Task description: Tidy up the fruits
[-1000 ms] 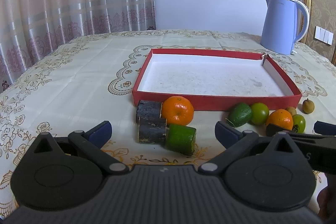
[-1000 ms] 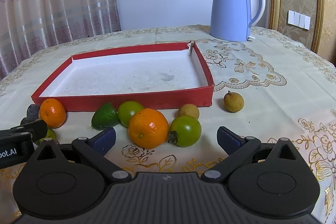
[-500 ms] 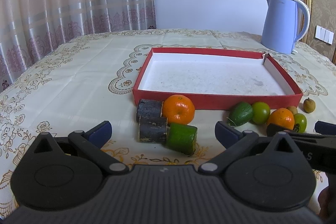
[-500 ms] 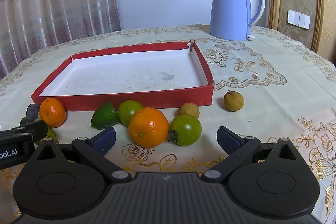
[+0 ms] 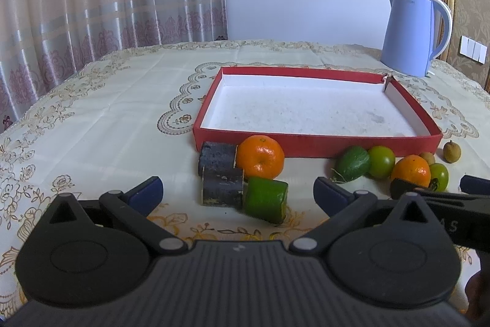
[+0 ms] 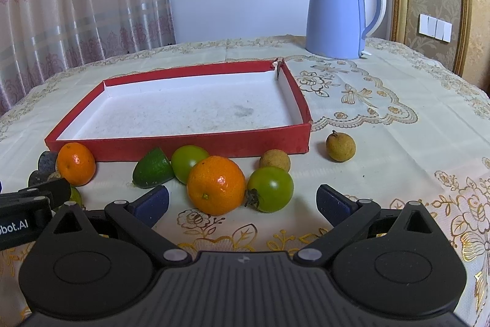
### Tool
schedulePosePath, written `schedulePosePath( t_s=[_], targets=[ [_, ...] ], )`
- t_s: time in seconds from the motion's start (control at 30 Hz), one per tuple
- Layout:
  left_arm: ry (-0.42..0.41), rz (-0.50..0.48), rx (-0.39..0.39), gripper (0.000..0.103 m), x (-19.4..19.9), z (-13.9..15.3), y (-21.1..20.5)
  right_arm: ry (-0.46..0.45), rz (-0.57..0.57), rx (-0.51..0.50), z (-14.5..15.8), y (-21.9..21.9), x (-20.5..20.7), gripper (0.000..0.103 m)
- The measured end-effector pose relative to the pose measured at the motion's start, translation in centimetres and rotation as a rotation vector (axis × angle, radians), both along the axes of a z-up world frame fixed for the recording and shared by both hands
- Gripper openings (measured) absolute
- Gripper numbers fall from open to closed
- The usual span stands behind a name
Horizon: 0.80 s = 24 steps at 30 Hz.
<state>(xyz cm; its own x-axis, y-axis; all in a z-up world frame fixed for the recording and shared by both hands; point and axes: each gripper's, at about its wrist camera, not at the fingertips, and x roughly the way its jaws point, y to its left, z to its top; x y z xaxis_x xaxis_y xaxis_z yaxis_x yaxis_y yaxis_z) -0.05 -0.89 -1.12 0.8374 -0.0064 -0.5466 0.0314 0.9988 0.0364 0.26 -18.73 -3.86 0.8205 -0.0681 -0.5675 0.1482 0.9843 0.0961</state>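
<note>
Left hand-held gripper (image 5: 237, 189): fingers spread wide, nothing between them, held low over the surface (image 5: 92, 112). Right hand-held gripper (image 6: 242, 199): likewise spread and empty.

Red tray (image 6: 177, 147): holds no fruit; white floor bare. All fruit lies on the cloth along its near wall.

Left group: an orange (image 5: 259, 156) close against the tray wall, two dark cylinders (image 5: 222, 185) beside it, and a cut green piece (image 5: 265, 199) touching the nearer cylinder.

Right group: a large orange (image 6: 216, 184), a green tomato (image 6: 270, 188) touching it, a second green round fruit (image 6: 187, 162), a green wedge (image 6: 152, 168), and two small brown fruits, one (image 6: 274, 160) near the tray corner, one (image 6: 340, 146) standing apart.

Assessment of handling:
- Oranges: probably firm and moderately heavy, with a pebbled rind that grips well. Take across the widest part.
- Tomato: smooth skin, likely slippery and easily bruised. Close gently at the equator, clear of the stem.
- Brown fruits: light, round, apt to roll or squirt out. Centre them well between the pads.
- Cut pieces: flat faces offer steady contact; any wet faces could slide.

Risk: fruits touch one another, so a finger entering between them may push a neighbour away.
</note>
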Motion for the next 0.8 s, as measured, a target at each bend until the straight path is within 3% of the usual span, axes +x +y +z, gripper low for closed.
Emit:
schedulePosePath(
  t_s=[0.47, 0.8],
  targets=[
    [0.033, -0.002, 0.010, 0.103, 0.7, -1.7, 0.3, 0.001, -0.015, 0.002, -0.3, -1.8, -0.8, 0.103],
    [0.030, -0.016, 0.019, 0.103, 0.9, -2.3, 0.7, -0.056, -0.064, -0.024, -0.1, -5.0, -3.2, 0.103]
  ],
)
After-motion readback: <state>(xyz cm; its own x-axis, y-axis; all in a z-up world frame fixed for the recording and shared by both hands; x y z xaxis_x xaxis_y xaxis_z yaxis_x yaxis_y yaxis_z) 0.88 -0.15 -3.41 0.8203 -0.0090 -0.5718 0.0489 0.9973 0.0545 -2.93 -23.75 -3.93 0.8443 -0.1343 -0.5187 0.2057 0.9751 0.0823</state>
